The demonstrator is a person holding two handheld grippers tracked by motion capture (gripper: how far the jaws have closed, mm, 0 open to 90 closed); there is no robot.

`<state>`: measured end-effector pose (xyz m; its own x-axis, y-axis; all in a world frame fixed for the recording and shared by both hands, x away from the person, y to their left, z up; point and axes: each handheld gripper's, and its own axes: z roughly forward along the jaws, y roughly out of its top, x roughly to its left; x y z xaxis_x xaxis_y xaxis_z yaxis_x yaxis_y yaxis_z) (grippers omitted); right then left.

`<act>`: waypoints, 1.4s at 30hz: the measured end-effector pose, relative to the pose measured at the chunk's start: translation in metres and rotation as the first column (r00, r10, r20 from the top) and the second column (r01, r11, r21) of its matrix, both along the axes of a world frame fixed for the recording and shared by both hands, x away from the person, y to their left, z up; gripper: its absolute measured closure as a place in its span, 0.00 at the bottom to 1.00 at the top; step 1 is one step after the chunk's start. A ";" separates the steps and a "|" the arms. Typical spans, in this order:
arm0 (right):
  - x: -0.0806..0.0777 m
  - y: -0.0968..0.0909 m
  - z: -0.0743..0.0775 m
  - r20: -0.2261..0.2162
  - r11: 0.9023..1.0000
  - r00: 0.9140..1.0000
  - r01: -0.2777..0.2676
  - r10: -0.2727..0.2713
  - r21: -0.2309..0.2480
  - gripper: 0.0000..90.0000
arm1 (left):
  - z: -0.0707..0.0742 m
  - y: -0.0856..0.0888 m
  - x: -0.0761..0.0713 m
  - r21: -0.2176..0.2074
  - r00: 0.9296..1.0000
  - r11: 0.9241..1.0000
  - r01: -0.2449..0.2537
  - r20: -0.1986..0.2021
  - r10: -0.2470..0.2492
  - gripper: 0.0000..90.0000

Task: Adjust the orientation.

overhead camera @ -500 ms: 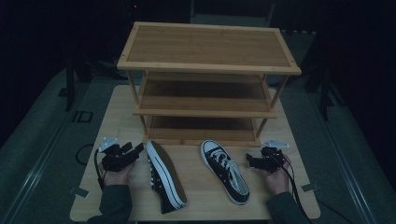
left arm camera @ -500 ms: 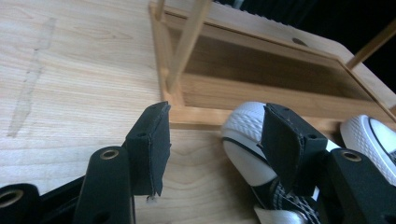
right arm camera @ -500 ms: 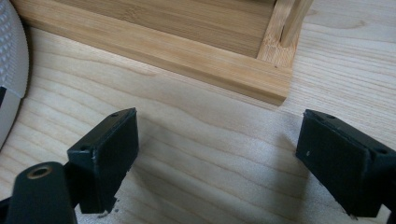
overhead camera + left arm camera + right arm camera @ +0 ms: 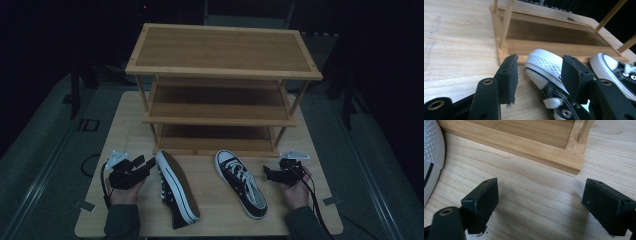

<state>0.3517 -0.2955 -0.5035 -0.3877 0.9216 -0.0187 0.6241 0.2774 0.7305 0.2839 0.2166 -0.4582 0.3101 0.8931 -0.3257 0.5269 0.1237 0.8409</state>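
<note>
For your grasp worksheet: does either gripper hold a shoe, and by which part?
Nothing is held. The left gripper is open around the tipped shoe's toe; the right gripper is open over bare table.

In the left gripper view the two black fingers [image 4: 507,77] stand apart, with the white rubber toe of a black sneaker [image 4: 544,67] between them. The sneaker lies tipped on the wooden worktop [image 4: 456,50]. Just beyond it sits the bamboo rack's bottom shelf [image 4: 554,35], and a second sneaker [image 4: 614,70] lies at the right edge.
</note>
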 end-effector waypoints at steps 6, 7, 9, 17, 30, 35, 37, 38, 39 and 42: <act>0.000 0.000 0.000 0.000 1.000 1.000 0.000 0.000 0.000 0.15 | 0.001 -0.010 -0.006 0.006 0.998 0.998 0.057 -0.001 -0.057 0.59; 0.000 0.000 0.000 0.000 1.000 1.000 0.000 0.000 0.000 0.15 | 0.002 -0.015 -0.009 0.015 0.997 0.997 0.077 -0.001 -0.077 0.61; 0.000 0.000 0.000 0.000 1.000 1.000 0.000 0.000 0.000 0.15 | 0.002 -0.017 -0.011 0.025 0.997 0.996 0.083 -0.003 -0.083 0.63; 0.000 0.000 0.000 0.000 1.000 1.000 0.000 0.000 0.000 0.15 | 0.001 -0.026 -0.031 0.063 0.987 0.986 0.158 -0.022 -0.156 0.80; 0.000 0.000 0.000 0.000 1.000 1.000 0.000 0.000 0.000 0.15 | -0.001 -0.042 -0.032 0.123 0.979 0.971 0.205 -0.043 -0.201 0.89; 0.000 0.000 0.000 0.000 1.000 1.000 0.000 0.000 0.000 0.15 | 0.005 -0.053 -0.026 0.142 0.972 0.962 0.234 -0.030 -0.232 0.88; 0.000 0.000 0.000 0.000 1.000 1.000 -0.001 0.001 0.000 0.15 | 0.007 -0.057 -0.023 0.142 0.970 0.959 0.244 -0.027 -0.243 0.88; 0.000 0.000 0.000 0.000 1.000 1.000 -0.001 0.001 0.000 0.15 | 0.007 -0.057 -0.023 0.142 0.970 0.959 0.244 -0.027 -0.243 0.87; 0.000 0.000 0.000 0.000 1.000 1.000 -0.001 0.001 0.000 0.15 | 0.008 -0.060 -0.020 0.143 0.966 0.956 0.257 -0.024 -0.256 0.87; 0.000 0.000 0.000 0.000 1.000 1.000 0.000 0.000 0.000 0.15 | 0.009 -0.063 -0.018 0.139 0.964 0.954 0.266 -0.023 -0.266 0.86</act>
